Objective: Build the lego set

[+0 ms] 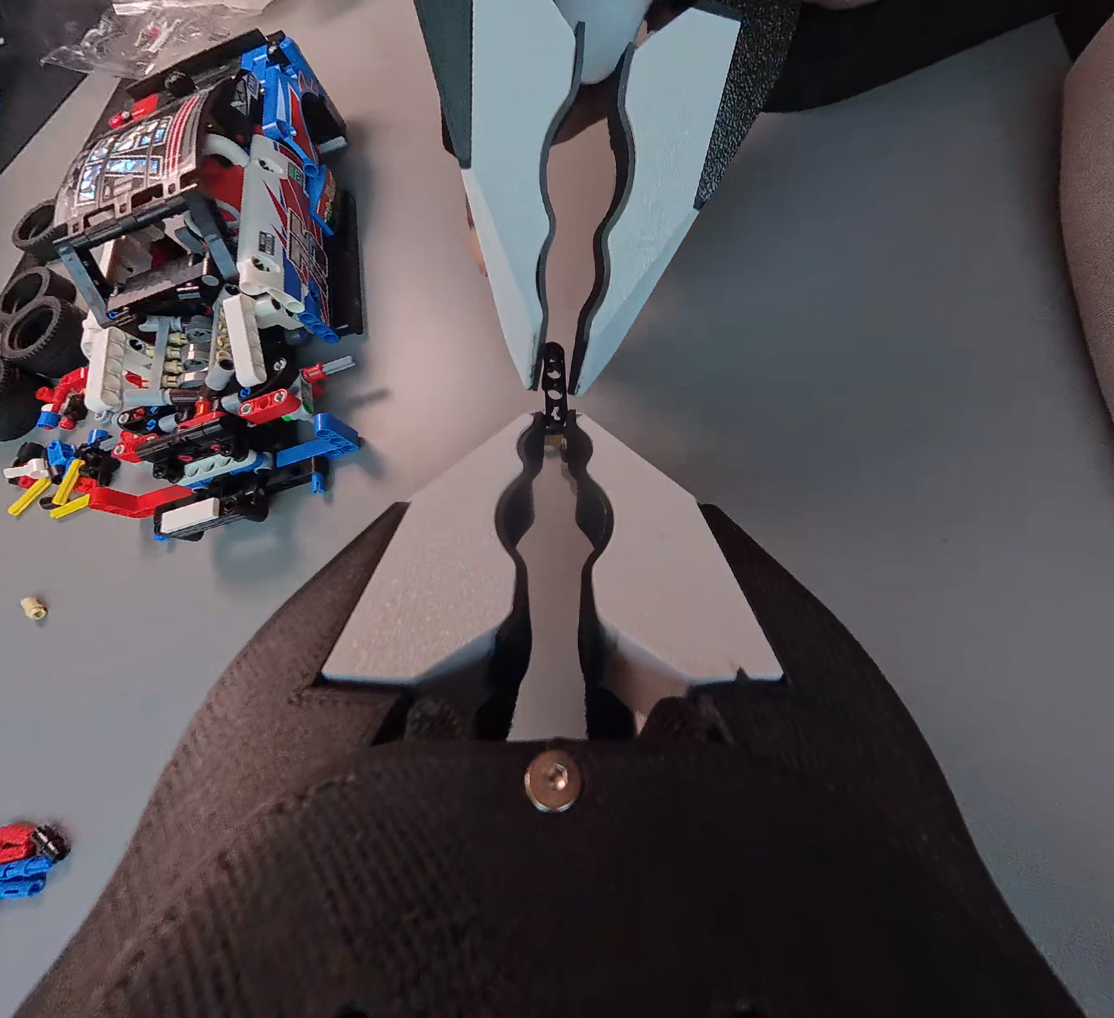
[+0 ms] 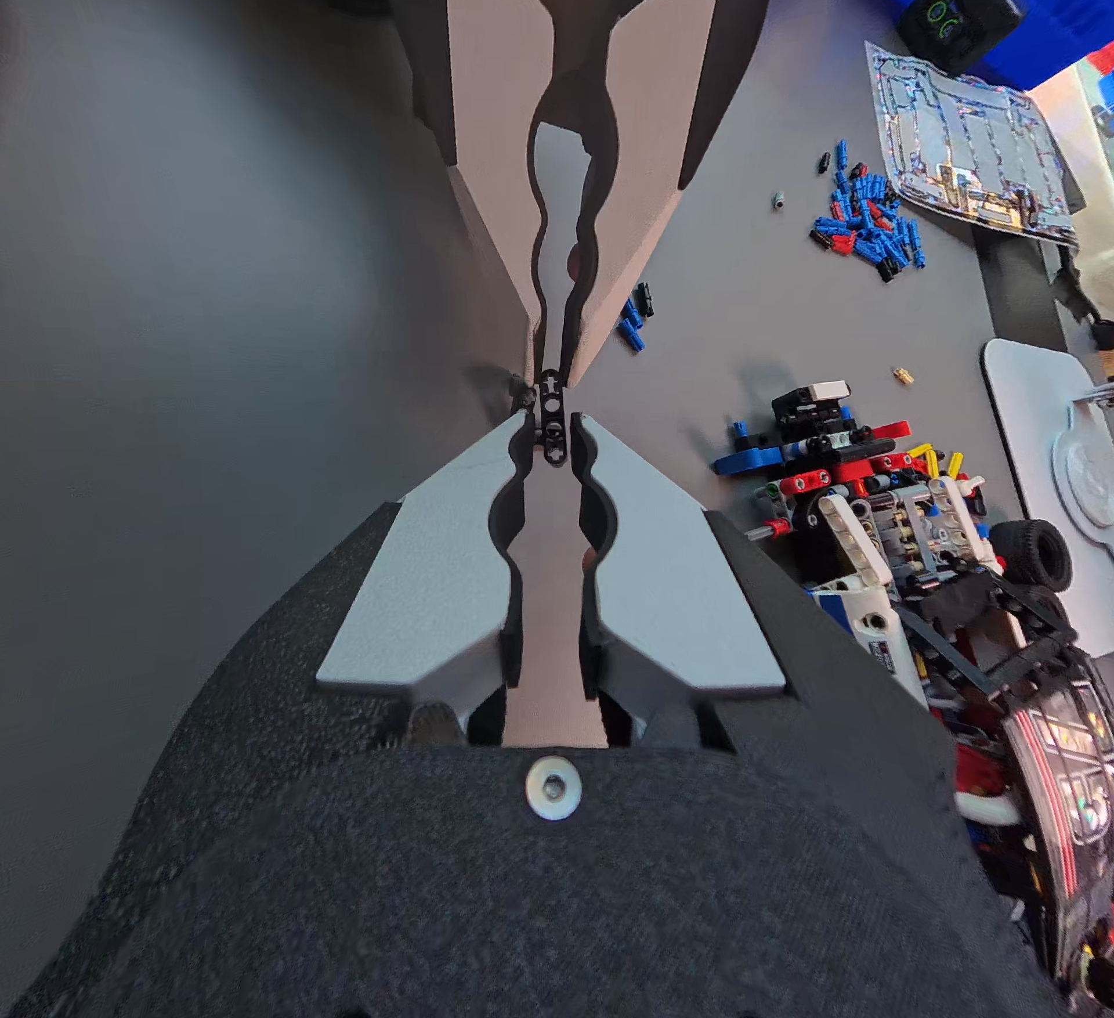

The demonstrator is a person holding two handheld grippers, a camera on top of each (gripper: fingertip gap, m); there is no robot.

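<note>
My two tongs meet tip to tip above the grey table (image 1: pixel 844 386), sharing one small black beam (image 1: pixel 553 380) with a row of holes. My left gripper (image 1: pixel 553 427) is nearly closed, pinching the beam's near end. My right gripper (image 2: pixel 551 437) is clenched on the opposite end. The beam bridges the small gap between both sets of tips. The half-built lego car (image 1: pixel 199 241) lies on the table to my left, well apart, with loose pieces (image 1: pixel 60 476) beside it.
</note>
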